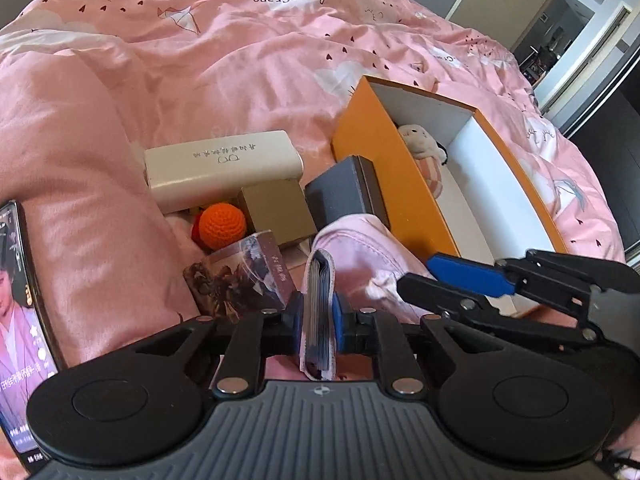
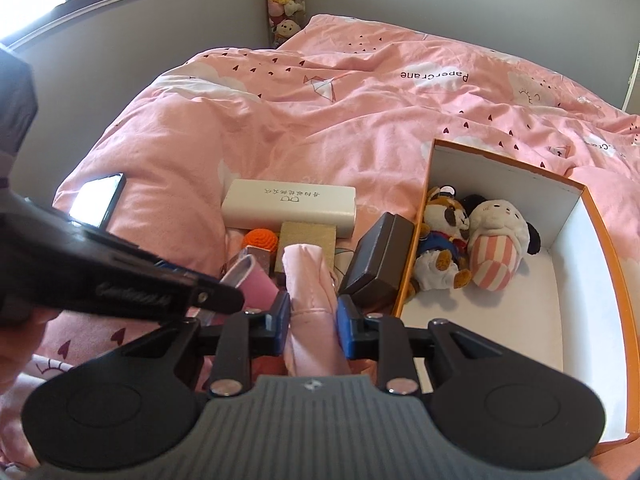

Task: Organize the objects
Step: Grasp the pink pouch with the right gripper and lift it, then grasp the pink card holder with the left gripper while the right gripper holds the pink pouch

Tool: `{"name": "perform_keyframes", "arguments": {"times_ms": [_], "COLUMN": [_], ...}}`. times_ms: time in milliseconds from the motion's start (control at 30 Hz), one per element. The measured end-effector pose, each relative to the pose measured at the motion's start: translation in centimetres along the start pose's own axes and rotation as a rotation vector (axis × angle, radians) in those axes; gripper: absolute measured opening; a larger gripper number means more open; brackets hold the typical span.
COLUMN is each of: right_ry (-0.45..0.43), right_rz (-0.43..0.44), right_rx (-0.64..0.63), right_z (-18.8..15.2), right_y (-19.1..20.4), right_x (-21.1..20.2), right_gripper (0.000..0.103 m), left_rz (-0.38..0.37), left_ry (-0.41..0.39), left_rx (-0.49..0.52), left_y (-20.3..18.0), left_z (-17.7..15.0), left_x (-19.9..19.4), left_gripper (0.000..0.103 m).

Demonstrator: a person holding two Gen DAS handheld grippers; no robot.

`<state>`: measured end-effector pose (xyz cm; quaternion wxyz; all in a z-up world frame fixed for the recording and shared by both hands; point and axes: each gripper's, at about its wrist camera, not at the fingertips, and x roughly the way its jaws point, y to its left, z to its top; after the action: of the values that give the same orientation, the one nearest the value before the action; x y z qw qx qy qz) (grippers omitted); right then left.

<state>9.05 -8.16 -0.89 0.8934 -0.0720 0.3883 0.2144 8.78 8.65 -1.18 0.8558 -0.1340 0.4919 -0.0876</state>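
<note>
My left gripper (image 1: 318,322) is shut on a pink card wallet (image 1: 318,304), held edge-up; the wallet also shows in the right wrist view (image 2: 256,284). My right gripper (image 2: 310,326) is shut on a folded pink cloth (image 2: 310,292), which also shows in the left wrist view (image 1: 360,248). An open orange box (image 2: 414,240) with a white inside stands to the right and holds a raccoon plush (image 2: 442,236) and a white striped plush (image 2: 496,244). The right gripper shows in the left wrist view (image 1: 444,276) beside the box (image 1: 376,152).
On the pink duvet (image 2: 360,100) lie a cream case (image 2: 288,208), an orange crochet ball (image 2: 260,240), a tan box (image 2: 308,240), a dark grey box (image 2: 380,256), a picture card box (image 1: 240,276) and a lit phone (image 2: 100,200). A door (image 1: 504,0) stands beyond the bed.
</note>
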Motion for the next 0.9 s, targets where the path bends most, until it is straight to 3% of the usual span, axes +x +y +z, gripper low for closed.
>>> {"name": "perform_keyframes", "arguments": {"times_ms": [33, 67, 333, 367, 433, 567, 767, 900], "right_ry": [-0.001, -0.005, 0.020, 0.019, 0.025, 0.025, 0.022, 0.009], "right_rz": [-0.008, -0.021, -0.029, -0.033, -0.042, -0.046, -0.075, -0.092], "right_rx": [0.003, 0.001, 0.006, -0.003, -0.007, 0.004, -0.017, -0.014], "right_z": [0.1, 0.2, 0.5, 0.4, 0.2, 0.1, -0.4, -0.6], "right_y": [-0.1, -0.1, -0.3, -0.3, -0.5, -0.8, -0.6, -0.8], "right_x": [0.1, 0.2, 2.1, 2.0, 1.9, 1.9, 1.6, 1.0], "right_gripper": [0.019, 0.000, 0.000, 0.000, 0.001, 0.004, 0.005, 0.005], "left_rz": [-0.001, -0.003, 0.006, -0.007, -0.035, -0.009, -0.011, 0.009], "left_ry": [-0.008, -0.021, -0.066, -0.070, -0.075, -0.118, -0.055, -0.077], "left_rx": [-0.005, -0.008, -0.089, -0.096, -0.112, -0.125, -0.177, -0.183], "left_y": [0.1, 0.2, 1.6, 1.7, 1.9, 1.7, 1.9, 1.3], "left_z": [0.4, 0.7, 2.6, 2.5, 2.1, 0.7, -1.2, -1.3], "left_x": [0.3, 0.4, 2.7, 2.4, 1.6, -0.2, 1.8, 3.4], "left_gripper": [0.017, 0.017, 0.022, 0.025, 0.047, 0.065, 0.062, 0.055]}}
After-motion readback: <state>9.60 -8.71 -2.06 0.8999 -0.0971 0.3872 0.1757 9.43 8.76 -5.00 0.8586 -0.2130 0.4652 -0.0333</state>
